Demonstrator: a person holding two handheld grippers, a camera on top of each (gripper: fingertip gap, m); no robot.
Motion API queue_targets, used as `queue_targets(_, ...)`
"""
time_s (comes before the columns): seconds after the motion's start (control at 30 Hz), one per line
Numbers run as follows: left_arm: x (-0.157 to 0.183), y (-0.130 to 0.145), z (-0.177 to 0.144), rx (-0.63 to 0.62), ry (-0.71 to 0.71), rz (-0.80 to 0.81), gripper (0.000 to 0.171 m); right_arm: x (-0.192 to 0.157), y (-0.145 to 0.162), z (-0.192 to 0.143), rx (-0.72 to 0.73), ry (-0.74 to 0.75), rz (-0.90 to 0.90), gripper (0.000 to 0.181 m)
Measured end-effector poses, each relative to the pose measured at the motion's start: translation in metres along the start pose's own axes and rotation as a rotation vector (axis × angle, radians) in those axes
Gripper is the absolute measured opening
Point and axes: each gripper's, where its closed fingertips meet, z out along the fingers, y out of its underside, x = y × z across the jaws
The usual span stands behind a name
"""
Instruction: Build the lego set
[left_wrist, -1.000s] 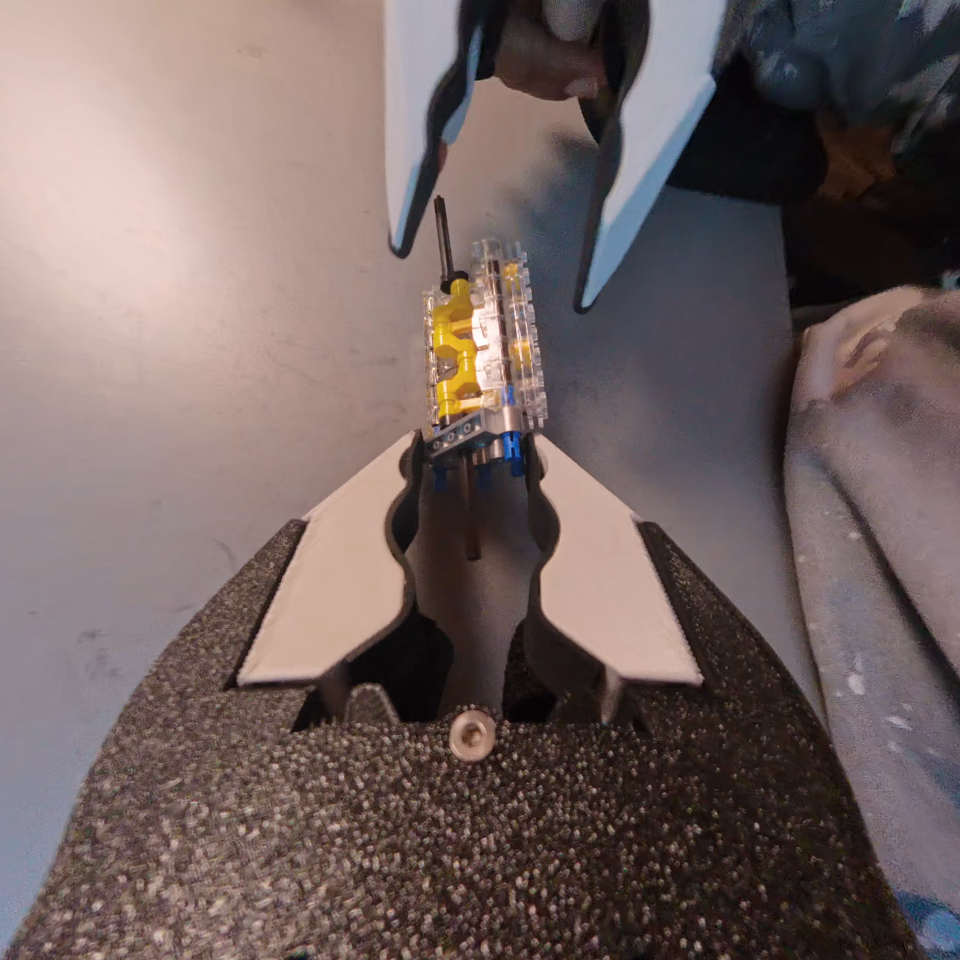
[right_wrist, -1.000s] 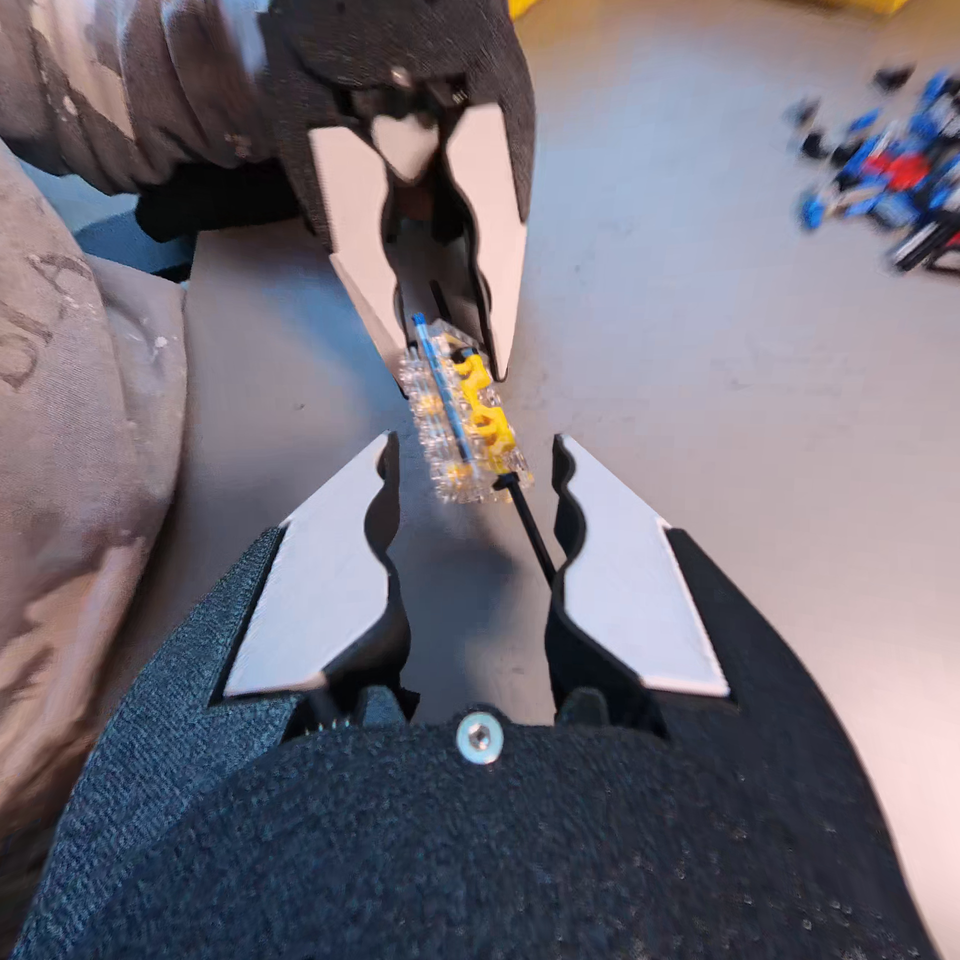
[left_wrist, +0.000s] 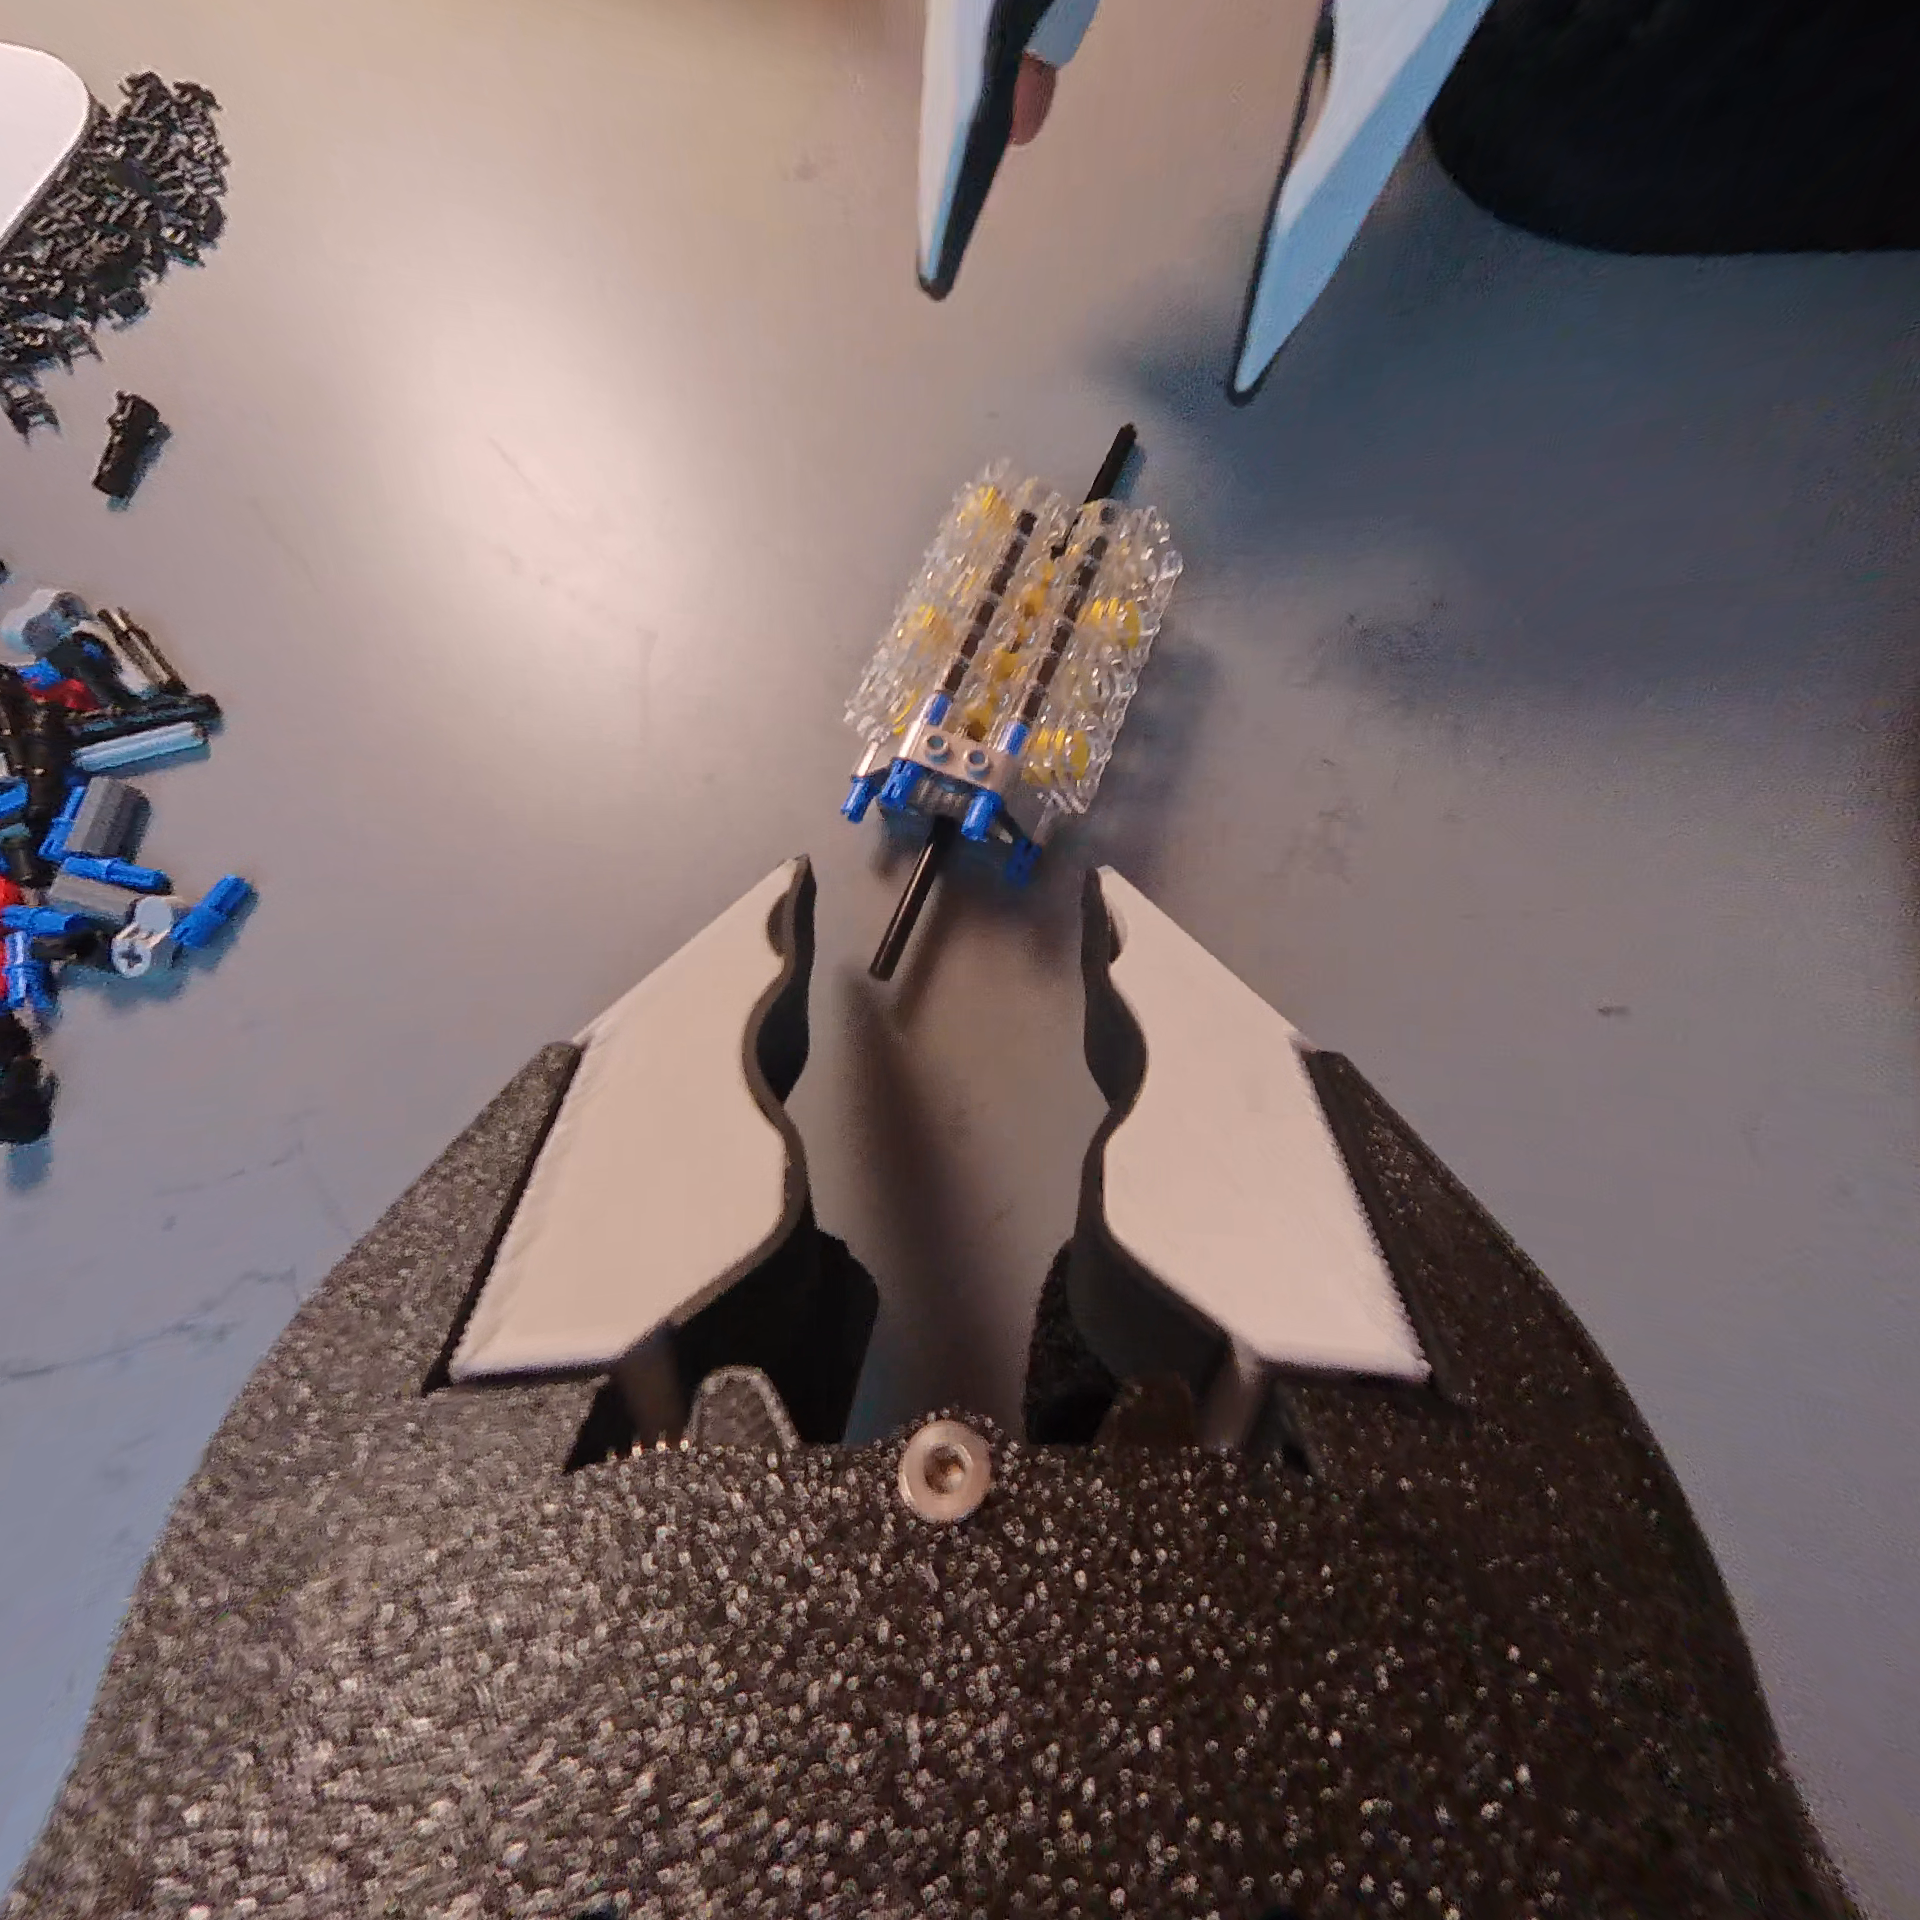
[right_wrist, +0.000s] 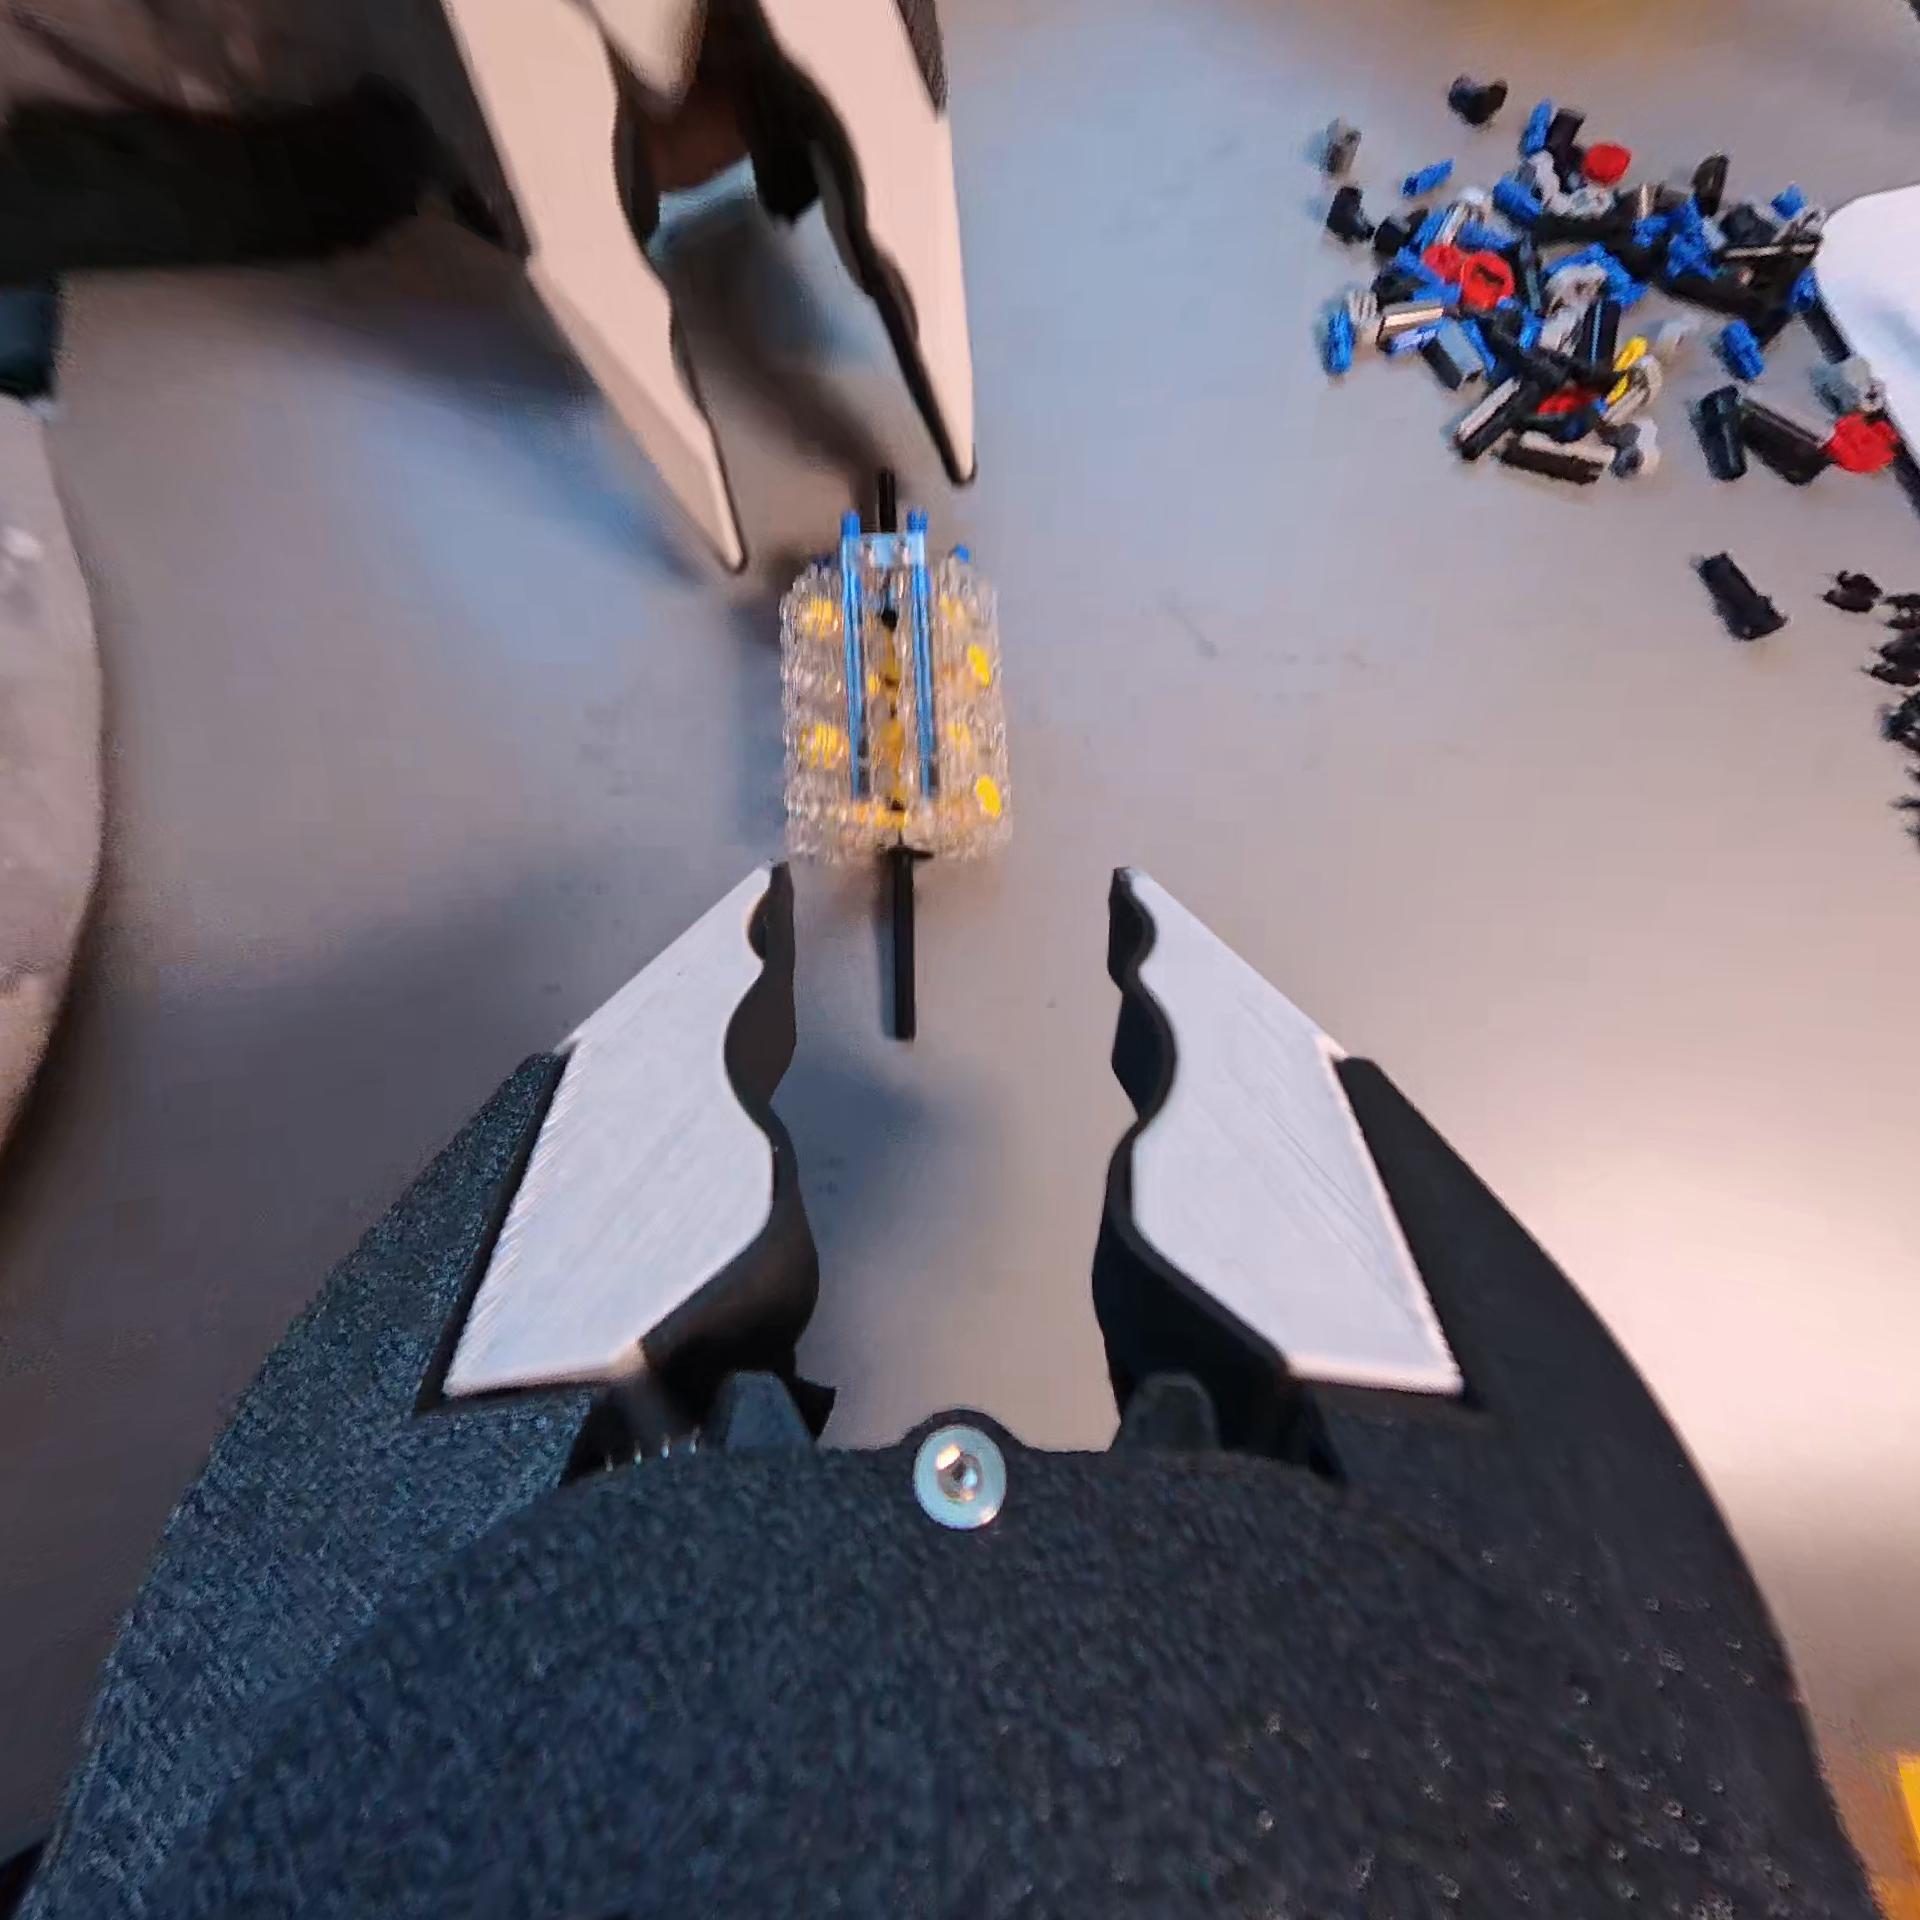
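The left gripper (left_wrist: 945, 883) stands with its fingers spread wide and nothing between them. Just beyond the fingertips, and a little toward the right finger, a small brick-built assembly (left_wrist: 1013, 665) lies on the grey table (left_wrist: 520, 468): a block of clear gear-like plates with yellow pieces inside, a grey cross-piece and blue pins at its near end. A black axle (left_wrist: 914, 902) runs through it lengthwise, and its near end reaches into the mouth of the left gripper's open fingers without touching either one. The assembly's long axis points away from the fingers, angled slightly to the right.

The right gripper (right_wrist: 940, 883) is likewise wide open and empty. From its side the assembly (right_wrist: 894, 707) sits straight ahead of the gap, nearer the left finger, long axis in line with the fingers. The axle's (right_wrist: 900, 956) other end projects toward this gripper and lies between its fingertips, clear of both.

The two grippers face each other across the assembly, each about equally near to one end; neither touches it. Out past the left gripper's left finger lies a heap of loose parts (left_wrist: 94, 831), blue, black, grey and red, with a pile of small black pins (left_wrist: 114, 218) farther off.
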Motion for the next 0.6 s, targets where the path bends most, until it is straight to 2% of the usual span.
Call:
queue_targets(0.07, -0.006, 0.007, -0.002, -0.028, -0.021, 0.007, 0.036, -0.008, 0.013, 0.005, -0.059, 0.047, -0.049, 0.059)
queue_targets(0.13, -0.008, 0.010, -0.003, -0.039, -0.024, 0.001, 0.031, -0.017, 0.019, 0.013, -0.093, 0.061, -0.084, 0.061)
queue_targets(0.3, -0.008, 0.016, 0.000, -0.061, -0.035, 0.023, 0.008, -0.018, 0.015, 0.033, -0.097, 0.063, -0.127, 0.061)
queue_targets(0.4, -0.008, 0.017, 0.000, -0.063, -0.038, 0.038, 0.005, -0.015, 0.007, 0.041, -0.090, 0.043, -0.139, 0.061)
queue_targets(0.47, -0.007, 0.017, -0.001, -0.060, -0.035, 0.038, 0.005, -0.009, 0.005, 0.045, -0.105, 0.057, -0.169, 0.046)
queue_targets(0.57, -0.007, 0.018, -0.001, -0.057, -0.029, 0.041, 0.004, -0.006, 0.003, 0.048, -0.108, 0.035, -0.183, 0.037)
queue_targets(0.6, -0.007, 0.018, -0.002, -0.057, -0.028, 0.045, 0.006, -0.005, 0.003, 0.048, -0.106, 0.041, -0.190, 0.040)
